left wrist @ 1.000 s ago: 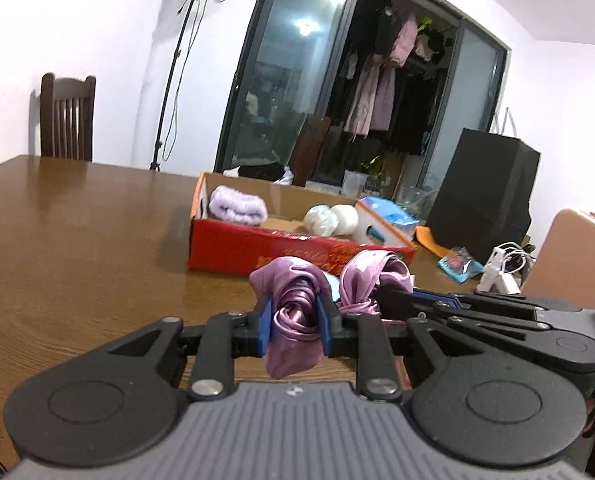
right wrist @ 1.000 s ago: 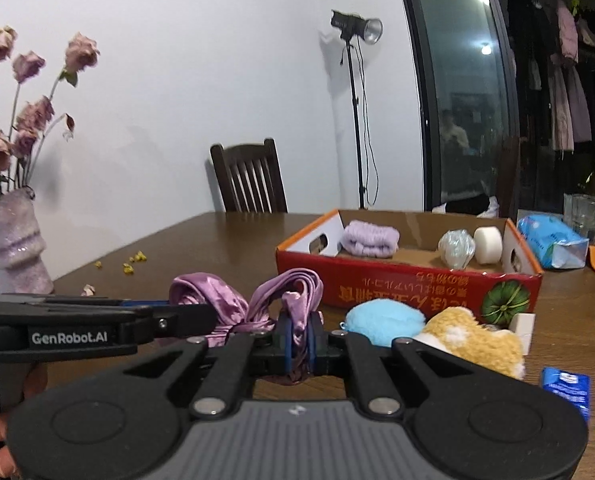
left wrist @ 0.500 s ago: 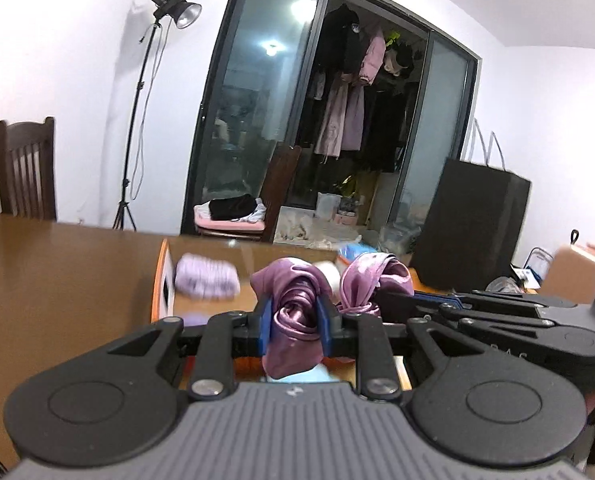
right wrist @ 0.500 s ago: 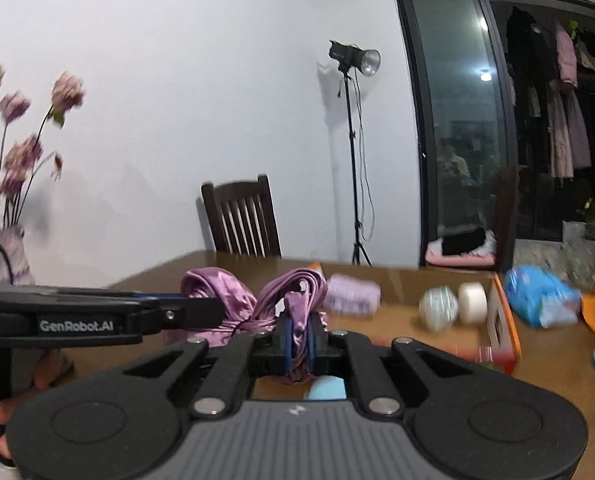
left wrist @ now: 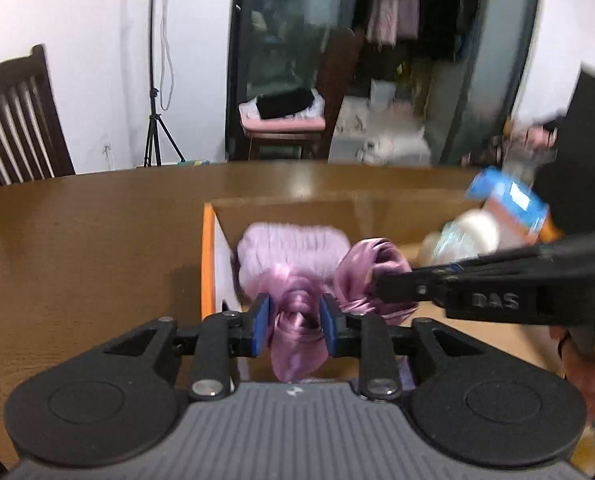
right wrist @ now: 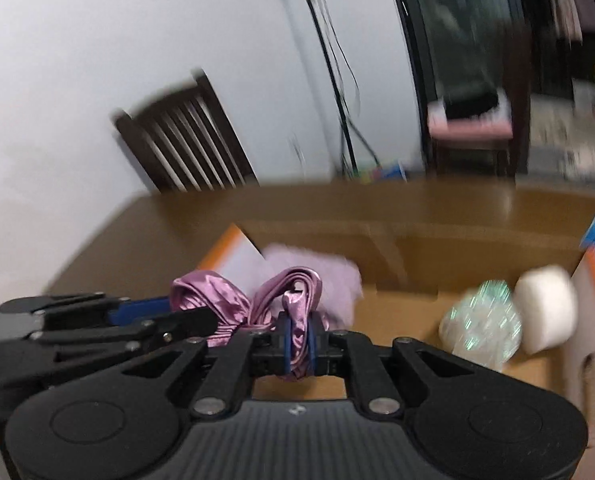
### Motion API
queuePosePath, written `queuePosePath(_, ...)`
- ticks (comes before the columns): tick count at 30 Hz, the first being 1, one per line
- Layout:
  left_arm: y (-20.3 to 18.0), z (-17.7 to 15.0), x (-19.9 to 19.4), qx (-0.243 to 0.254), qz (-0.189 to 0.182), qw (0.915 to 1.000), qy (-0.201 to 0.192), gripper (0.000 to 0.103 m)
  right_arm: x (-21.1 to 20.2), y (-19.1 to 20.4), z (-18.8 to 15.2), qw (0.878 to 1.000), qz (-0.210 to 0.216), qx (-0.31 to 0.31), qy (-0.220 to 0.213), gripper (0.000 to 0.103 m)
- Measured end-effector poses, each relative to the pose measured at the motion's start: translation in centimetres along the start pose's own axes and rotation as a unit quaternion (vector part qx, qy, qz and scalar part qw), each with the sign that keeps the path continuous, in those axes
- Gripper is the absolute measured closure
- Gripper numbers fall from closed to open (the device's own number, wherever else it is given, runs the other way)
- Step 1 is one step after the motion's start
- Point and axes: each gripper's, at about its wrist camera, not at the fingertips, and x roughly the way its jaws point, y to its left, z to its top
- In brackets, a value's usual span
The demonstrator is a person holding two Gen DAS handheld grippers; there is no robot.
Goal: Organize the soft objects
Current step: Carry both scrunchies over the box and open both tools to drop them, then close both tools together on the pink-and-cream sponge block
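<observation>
Both tools carry one purple satin cloth (left wrist: pixel 297 320) above the open cardboard box (right wrist: pixel 477 252), which sits on the brown wooden surface (left wrist: pixel 77 248). The left tool (left wrist: pixel 293 322) has a bunched end of the cloth between its blue pads (left wrist: pixel 260 322); its jaws are opening, and the fabric still fills the gap and touches both pads. The right tool (right wrist: pixel 297 338) pinches the other end in a narrow fold; its jaws are also easing apart, with the cloth still pressed between them. In the left wrist view the right tool reaches in from the right edge, a hand (left wrist: pixel 585 364) behind it. Inside the box, a fuzzy lilac item (left wrist: pixel 289 248) lies against the left wall, directly beyond the cloth. At the right end lie a shiny translucent bundle (right wrist: pixel 481 326) and a white foam block (right wrist: pixel 545 312), touching each other. A dark wooden chair (right wrist: pixel 185 140) stands beyond the surface. Both views are motion-blurred.
</observation>
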Motion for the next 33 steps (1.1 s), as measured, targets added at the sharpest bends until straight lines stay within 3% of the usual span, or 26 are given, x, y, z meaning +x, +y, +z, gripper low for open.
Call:
queuePosePath(2,0.3,-0.7,0.4,0.006,0.001,1.0000,-0.002,0.056,2.1,-0.1,-0.5,1.000,-0.005,-0.004,0.031,0.089)
queuePosePath(6,0.0,-1.2,0.3,0.021,0.006,0.9997,-0.010,0.052,3.2,0.9,-2.0,0.999,-0.015,-0.020,0.042,0.082)
queuePosePath(8,0.2,-1.2,-0.4,0.014,0.006,0.9998,-0.016,0.048,2.6,1.1,-1.8,0.999,-0.020,-0.022,0.035,0.069)
queuePosePath(13,-0.8,-1.4,-4.5,0.024,0.011,0.9987,-0.043,0.045,-2.2,1.7,-2.0,0.999,-0.027,-0.047,0.001,0.058)
queuePosePath(16,-1.4,-2.0,-8.1,0.031,0.013,0.9972,-0.067,0.042,-6.4,2.0,-2.4,0.996,-0.042,-0.070,-0.024,0.050)
queuePosePath(20,-2.3,-4.0,-13.6,0.030,0.013,0.9944,-0.101,0.037,-12.7,2.7,-4.4,0.991,-0.059,-0.097,-0.065,0.046)
queuePosePath(23,-3.2,-6.4,-17.3,0.027,0.015,0.9918,-0.124,0.034,-17.4,3.2,-7.1,0.985,-0.077,-0.117,-0.105,0.039)
queuePosePath(27,-5.1,-10.7,-22.1,0.025,0.019,0.9878,-0.153,0.031,-22.6,3.6,-12.2,0.977,-0.083,-0.127,-0.148,0.037)
queuePosePath(33,-7.6,-17.9,-26.6,0.003,0.020,0.9839,-0.177,0.025,-27.1,4.4,-21.1,0.970,-0.094,-0.133,-0.180,0.030)
